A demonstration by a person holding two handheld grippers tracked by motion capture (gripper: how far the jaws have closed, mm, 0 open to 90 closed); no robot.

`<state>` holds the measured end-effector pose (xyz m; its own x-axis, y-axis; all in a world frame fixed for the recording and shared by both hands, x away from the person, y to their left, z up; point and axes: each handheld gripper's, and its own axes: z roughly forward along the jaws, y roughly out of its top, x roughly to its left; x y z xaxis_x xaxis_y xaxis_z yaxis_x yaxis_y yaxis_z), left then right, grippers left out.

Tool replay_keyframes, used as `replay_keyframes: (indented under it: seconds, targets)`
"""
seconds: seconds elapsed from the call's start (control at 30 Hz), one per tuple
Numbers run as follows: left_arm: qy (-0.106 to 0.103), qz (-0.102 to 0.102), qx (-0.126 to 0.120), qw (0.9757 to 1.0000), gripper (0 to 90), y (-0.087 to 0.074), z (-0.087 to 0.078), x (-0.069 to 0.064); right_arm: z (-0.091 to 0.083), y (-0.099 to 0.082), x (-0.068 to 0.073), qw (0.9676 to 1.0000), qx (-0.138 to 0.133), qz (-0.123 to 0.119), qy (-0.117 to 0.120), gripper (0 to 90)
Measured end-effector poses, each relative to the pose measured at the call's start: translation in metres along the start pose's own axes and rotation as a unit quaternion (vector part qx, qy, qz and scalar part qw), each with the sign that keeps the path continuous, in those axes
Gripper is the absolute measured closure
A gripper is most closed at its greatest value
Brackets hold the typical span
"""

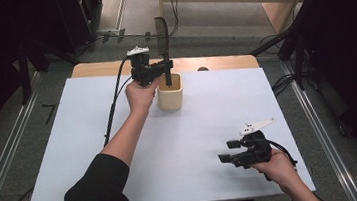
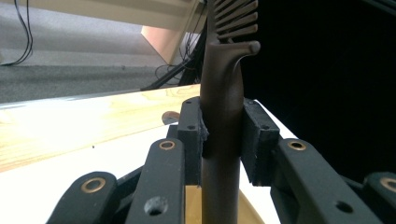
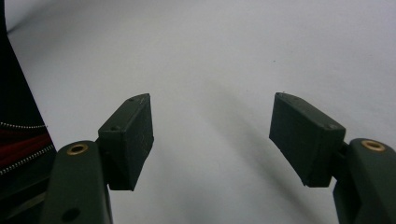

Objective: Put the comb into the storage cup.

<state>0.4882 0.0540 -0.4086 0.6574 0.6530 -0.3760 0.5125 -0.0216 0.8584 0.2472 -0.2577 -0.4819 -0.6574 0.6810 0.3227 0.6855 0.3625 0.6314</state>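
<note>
The left gripper clamps a dark comb upright over a beige cup at the table's far side — the right gripper hovers wide open, empty, above the white table; grey floor beyond.

No text, label, brand or number can be read anywhere — not on the comb, the wooden cup, or the tabletop.

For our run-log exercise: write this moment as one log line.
left claw: shut on comb, upright over cup | right claw: open, empty, above white board
</note>
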Motion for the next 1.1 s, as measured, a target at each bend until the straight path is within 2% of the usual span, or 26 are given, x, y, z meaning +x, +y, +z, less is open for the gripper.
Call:
replay_keyframes:
  seconds: [0.17,0.33,0.7,1.1]
  targets:
    - [0.0,0.012,-0.002,0.9999,73.2,-0.004,0.001,0.0,0.0,0.0,0.0,1.0,0.001,0.001,0.0,28.4]
    - [-0.003,0.006,0.003,1.0,73.1,-0.01,0.003,0.003,0.0,0.0,0.0,1.0,0.001,0.001,0.0,28.4]
    - [-0.006,0.009,0.006,0.9999,73.0,-0.02,0.004,0.004,0.001,0.0,0.0,1.0,0.001,0.0,0.001,28.4]
    - [-0.006,0.021,0.007,0.9997,73.0,-0.028,0.002,0.005,0.002,0.0,0.0,1.0,0.002,0.0,0.002,28.5]
